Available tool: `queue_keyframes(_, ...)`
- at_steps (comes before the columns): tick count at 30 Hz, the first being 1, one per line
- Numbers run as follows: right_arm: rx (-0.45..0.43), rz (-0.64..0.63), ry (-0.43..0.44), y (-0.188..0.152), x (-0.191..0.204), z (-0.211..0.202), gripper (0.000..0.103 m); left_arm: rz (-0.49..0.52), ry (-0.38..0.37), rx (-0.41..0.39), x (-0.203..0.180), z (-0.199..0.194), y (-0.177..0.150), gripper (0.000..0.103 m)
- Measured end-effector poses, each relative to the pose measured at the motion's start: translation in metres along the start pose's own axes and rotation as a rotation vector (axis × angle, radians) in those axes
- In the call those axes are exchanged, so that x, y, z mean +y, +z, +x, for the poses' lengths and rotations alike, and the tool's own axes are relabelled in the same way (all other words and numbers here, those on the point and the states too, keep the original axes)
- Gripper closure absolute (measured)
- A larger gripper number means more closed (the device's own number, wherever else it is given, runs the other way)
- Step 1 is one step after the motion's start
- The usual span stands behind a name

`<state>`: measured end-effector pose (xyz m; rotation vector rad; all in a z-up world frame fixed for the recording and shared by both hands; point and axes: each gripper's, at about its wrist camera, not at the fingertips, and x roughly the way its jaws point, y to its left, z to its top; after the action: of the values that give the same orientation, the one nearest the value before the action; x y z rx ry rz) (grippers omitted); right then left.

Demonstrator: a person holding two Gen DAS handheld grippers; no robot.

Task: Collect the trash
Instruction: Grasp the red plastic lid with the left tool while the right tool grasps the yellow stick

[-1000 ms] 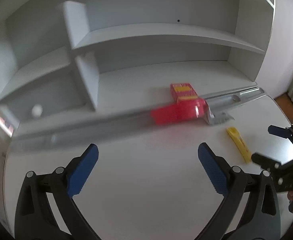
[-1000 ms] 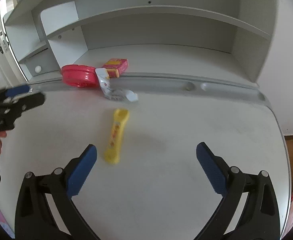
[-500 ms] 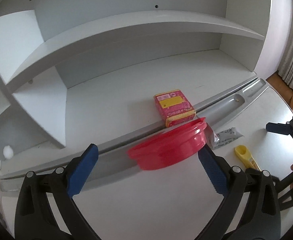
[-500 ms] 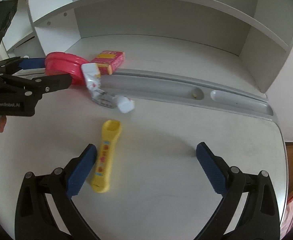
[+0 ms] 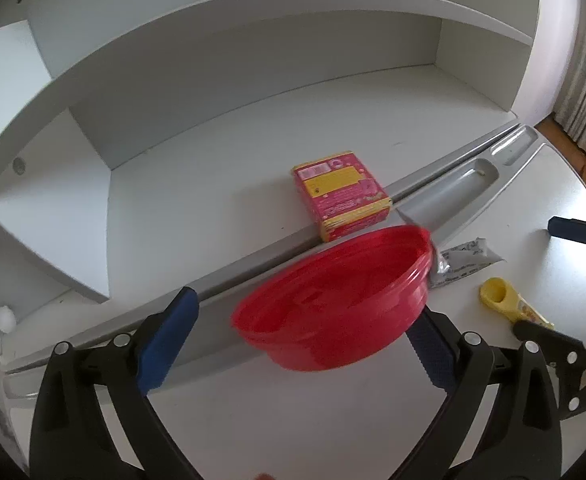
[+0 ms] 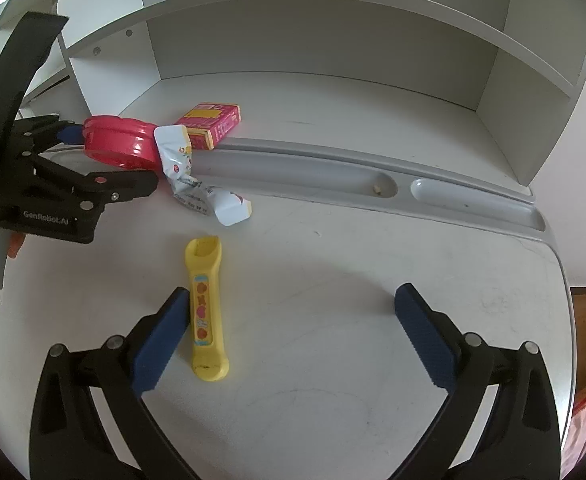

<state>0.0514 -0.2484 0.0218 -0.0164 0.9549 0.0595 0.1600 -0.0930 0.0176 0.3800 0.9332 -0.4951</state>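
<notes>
A red plastic bowl [image 5: 333, 300] rests tilted on the desk's grey pen tray. My left gripper [image 5: 301, 312] is open and straddles it; the right pad sits behind the bowl's rim and the left pad is apart from it. Behind the bowl lies a pink and yellow box [image 5: 343, 194]. A crumpled white wrapper [image 6: 197, 176] lies beside the bowl [image 6: 119, 142]. The yellow tube [image 6: 207, 308] lies on the white desk just inside the left finger of my open right gripper [image 6: 293, 336]. The left gripper [image 6: 109, 160] shows at the left of the right wrist view.
A grey pen tray [image 6: 373, 184] runs across the desk under a white shelf unit [image 6: 333, 40]. A small white ball [image 5: 5, 318] sits in a left cubby. The desk's rounded edge [image 6: 565, 300] drops to wooden floor on the right.
My left gripper has come in close around the red bowl. The right gripper has moved forward, bringing the yellow tube beside its left finger.
</notes>
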Motion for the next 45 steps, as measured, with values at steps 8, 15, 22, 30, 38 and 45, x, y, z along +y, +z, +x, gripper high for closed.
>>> queue_keyframes(8, 0.0, -0.085, 0.055, 0.001, 0.017, 0.002, 0.008, 0.051, -0.026, 0.009, -0.016, -0.004, 0.0, 0.061)
queue_keyframes(15, -0.013, -0.1, 0.089, 0.005, 0.02, -0.006, 0.066, 0.049, -0.045, -0.022, -0.022, -0.025, -0.012, 0.078)
queue_keyframes(22, 0.002, -0.08, 0.127, 0.005, 0.011, -0.01, 0.089, -0.003, -0.022, -0.072, -0.012, -0.052, -0.028, 0.078)
queue_keyframes(30, -0.048, -0.041, 0.136, 0.0, 0.01, -0.038, 0.089, -0.014, -0.002, -0.062, -0.011, -0.071, -0.048, 0.078)
queue_keyframes(38, -0.049, -0.043, 0.13, -0.013, 0.012, -0.053, 0.089, -0.008, 0.013, -0.082, -0.023, -0.088, -0.054, 0.079)
queue_keyframes(45, -0.058, -0.03, 0.134, -0.021, 0.006, -0.061, 0.089, -0.002, 0.02, -0.083, -0.034, -0.095, -0.057, 0.079)
